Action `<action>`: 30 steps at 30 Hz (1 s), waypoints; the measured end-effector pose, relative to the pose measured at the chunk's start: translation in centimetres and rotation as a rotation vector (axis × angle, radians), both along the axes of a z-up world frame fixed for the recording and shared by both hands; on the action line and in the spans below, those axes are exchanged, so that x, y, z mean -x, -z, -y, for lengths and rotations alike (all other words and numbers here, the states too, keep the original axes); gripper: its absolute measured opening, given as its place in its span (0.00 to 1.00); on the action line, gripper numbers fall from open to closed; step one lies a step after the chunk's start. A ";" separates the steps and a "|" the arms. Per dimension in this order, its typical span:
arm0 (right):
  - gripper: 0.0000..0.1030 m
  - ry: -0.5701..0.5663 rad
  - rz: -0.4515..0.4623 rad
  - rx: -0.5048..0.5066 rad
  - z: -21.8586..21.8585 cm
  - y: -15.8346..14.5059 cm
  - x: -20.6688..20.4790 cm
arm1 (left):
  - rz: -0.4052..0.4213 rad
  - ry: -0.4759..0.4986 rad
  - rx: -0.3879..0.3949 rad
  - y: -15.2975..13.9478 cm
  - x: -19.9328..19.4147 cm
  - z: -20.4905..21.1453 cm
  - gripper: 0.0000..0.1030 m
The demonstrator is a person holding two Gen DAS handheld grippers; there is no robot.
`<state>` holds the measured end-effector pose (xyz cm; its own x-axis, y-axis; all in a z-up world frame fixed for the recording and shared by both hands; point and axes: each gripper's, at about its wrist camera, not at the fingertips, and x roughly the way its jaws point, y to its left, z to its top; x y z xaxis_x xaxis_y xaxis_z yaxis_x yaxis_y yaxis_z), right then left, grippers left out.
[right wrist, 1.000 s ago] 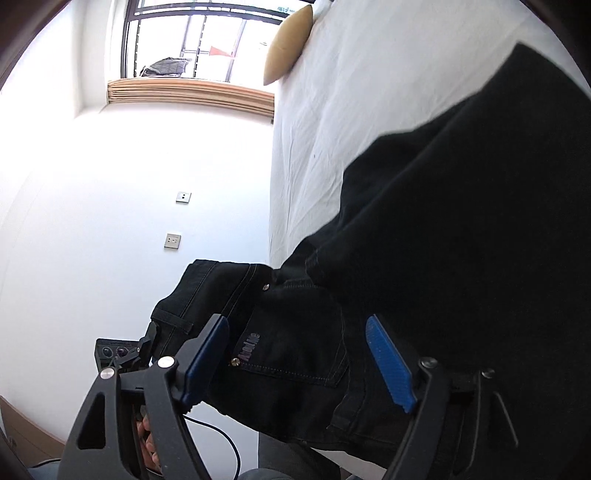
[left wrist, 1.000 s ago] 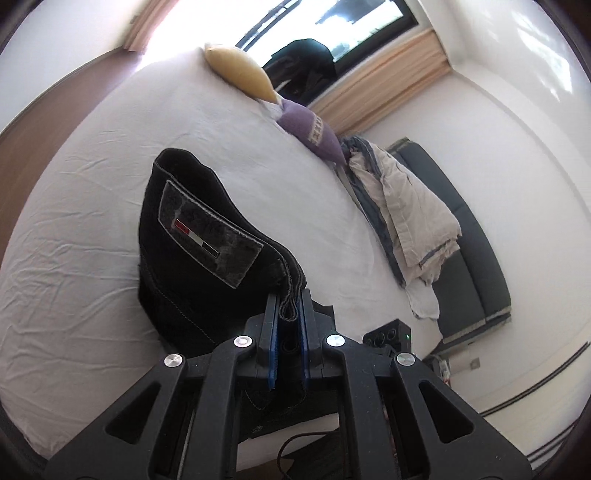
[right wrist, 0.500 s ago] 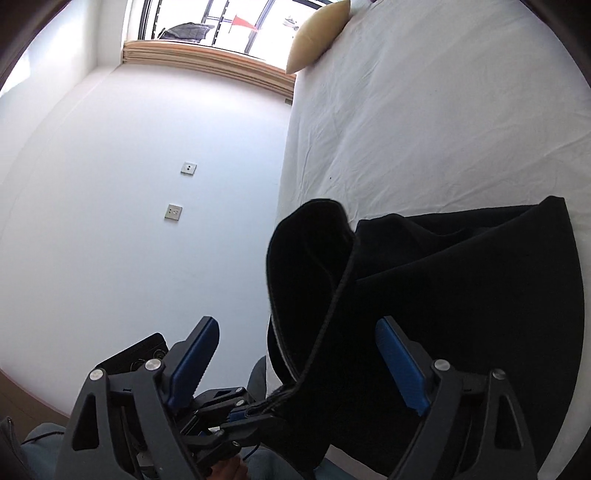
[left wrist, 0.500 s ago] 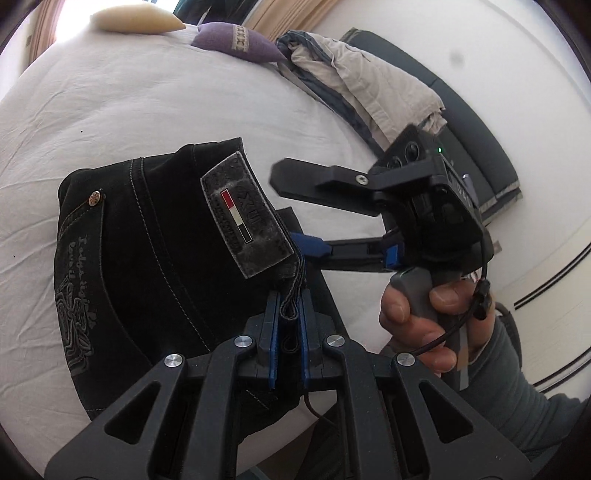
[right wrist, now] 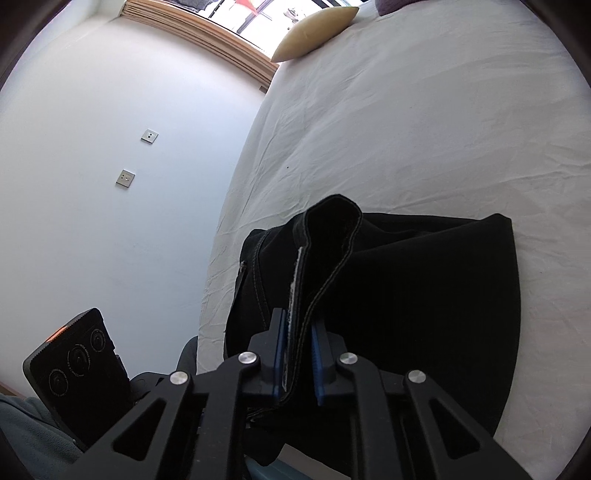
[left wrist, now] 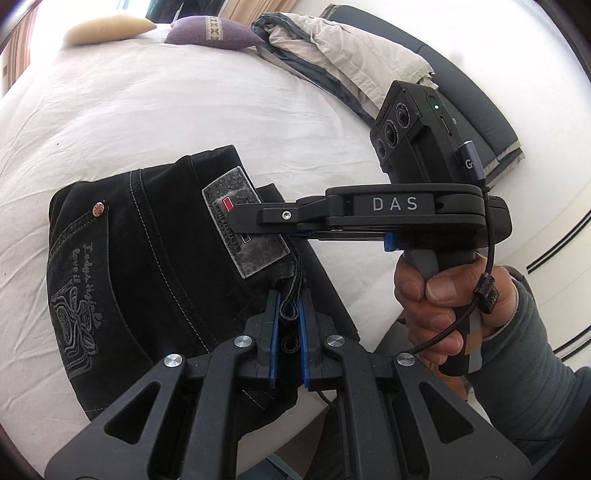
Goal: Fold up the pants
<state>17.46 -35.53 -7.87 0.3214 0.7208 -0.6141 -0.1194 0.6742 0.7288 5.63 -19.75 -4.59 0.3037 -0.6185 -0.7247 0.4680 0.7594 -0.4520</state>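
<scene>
Your left hand-held gripper point(left wrist: 287, 328) is pinching the waistband edge of the black pants point(left wrist: 147, 266), and your right hand-held gripper point(right wrist: 298, 354) is also pressed together on the waistband, near the leather patch point(left wrist: 245, 225). The pants lie folded into a thick bundle on the white bed point(left wrist: 147, 110), close to its near edge. To do this step well, I think you should keep both grips at the same height, pull the band gently straight, and lay it flat before you let go. The near bed edge is just below the bundle, so move away from yourself; toward the yellow pillow point(right wrist: 314, 33) the sheet is free.
</scene>
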 end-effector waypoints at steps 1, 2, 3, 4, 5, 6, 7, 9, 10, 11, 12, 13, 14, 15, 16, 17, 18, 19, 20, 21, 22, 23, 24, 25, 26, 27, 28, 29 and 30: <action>0.13 0.014 -0.001 -0.002 0.7 0.1 0.3 | 0.002 0.011 -0.001 0.0 -0.6 1.0 0.07; 0.13 0.028 0.000 0.000 1.4 0.1 0.5 | 0.001 0.023 -0.002 0.0 -0.7 1.8 0.07; 0.13 0.041 0.000 0.002 2.0 0.2 0.8 | -0.003 0.036 -0.005 0.2 -0.8 2.5 0.07; 0.13 0.053 -0.002 0.003 2.7 0.3 1.0 | -0.005 0.046 -0.008 0.1 -0.7 3.0 0.07; 0.13 0.065 -0.005 0.004 3.3 0.5 1.2 | -0.005 0.058 -0.013 0.3 -0.9 3.7 0.07; 0.13 0.075 -0.008 0.007 3.8 0.7 1.3 | -0.004 0.071 -0.022 0.6 -0.9 4.5 0.07; 0.13 0.083 -0.009 0.012 4.4 0.9 1.5 | -0.006 0.081 -0.027 0.9 -0.8 4.9 0.07; 0.13 0.101 -0.018 0.015 5.6 1.6 1.7 | -0.015 0.097 -0.036 1.5 -1.1 6.2 0.07; 0.13 0.110 -0.024 0.014 6.1 1.9 1.7 | -0.020 0.103 -0.041 1.8 -1.3 6.8 0.07; 0.13 0.119 -0.028 0.014 6.5 2.3 1.8 | -0.026 0.108 -0.044 1.9 -1.5 7.5 0.07; 0.13 0.127 -0.034 0.013 6.9 2.6 1.9 | -0.030 0.115 -0.051 2.3 -1.5 8.0 0.07; 0.13 0.133 -0.038 0.014 6.9 2.7 1.8 | -0.028 0.123 -0.060 2.7 -1.4 8.5 0.07; 0.13 0.137 -0.041 0.016 7.2 3.0 1.8 | -0.029 0.129 -0.068 3.1 -1.4 9.2 0.07; 0.13 0.140 -0.046 0.018 7.5 3.3 1.9 | -0.034 0.132 -0.075 3.6 -1.4 9.5 0.07; 0.13 0.143 -0.053 0.019 7.5 3.7 1.8 | -0.041 0.133 -0.080 4.0 -1.4 9.9 0.07; 0.13 0.145 -0.059 0.021 7.6 4.1 1.8 | -0.046 0.133 -0.084 4.3 -1.5 10.3 0.07; 0.13 0.148 -0.065 0.021 7.8 4.5 1.8 | -0.047 0.134 -0.089 4.7 -1.5 10.5 0.07; 0.13 0.151 -0.071 0.018 7.8 4.9 1.8 | -0.044 0.137 -0.097 5.0 -1.5 10.8 0.07; 0.13 0.153 -0.075 0.017 7.9 5.3 1.9 | -0.038 0.141 -0.105 5.4 -1.4 11.1 0.07; 0.13 0.155 -0.077 0.018 8.0 5.6 1.9 | -0.038 0.143 -0.110 5.7 -1.3 11.3 0.07; 0.13 0.158 -0.081 0.016 7.7 5.8 1.7 | -0.038 0.144 -0.114 6.0 -1.2 11.5 0.07; 0.13 0.161 -0.085 0.015 7.5 6.0 1.6 | -0.038 0.145 -0.118 6.1 -1.2 11.8 0.08; 0.13 0.161 -0.084 0.015 7.6 6.2 1.6 | -0.038 0.145 -0.122 6.3 -1.2 12.1 0.08; 0.14 0.160 -0.086 0.011 7.6 6.5 1.6 | -0.036 0.147 -0.124 6.4 -1.2 12.3 0.09; 0.15 0.158 -0.092 0.002 7.6 6.7 1.5 | -0.037 0.153 -0.126 6.5 -1.0 12.8 0.11; 0.18 0.159 -0.099 -0.002 8.0 7.1 1.6 | -0.039 0.155 -0.126 6.6 -0.8 12.9 0.13; 0.21 0.170 -0.112 -0.014 8.3 7.4 1.6 | -0.049 0.157 -0.118 6.7 -0.8 12.7 0.15; 0.22 0.180 -0.126 -0.036 8.6 7.7 1.6 | -0.064 0.160 -0.111 6.7 -0.8 12.5 0.20; 0.24 0.186 -0.131 -0.053 8.8 7.8 1.8 | -0.085 0.161 -0.103 6.5 -0.8 12.1 0.26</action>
<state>15.70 -44.30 -15.66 0.3717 0.6885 -0.6227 0.1019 0.6364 0.7646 6.41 -31.87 -11.07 0.1414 -0.5756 -0.8054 0.5506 0.7219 -0.4192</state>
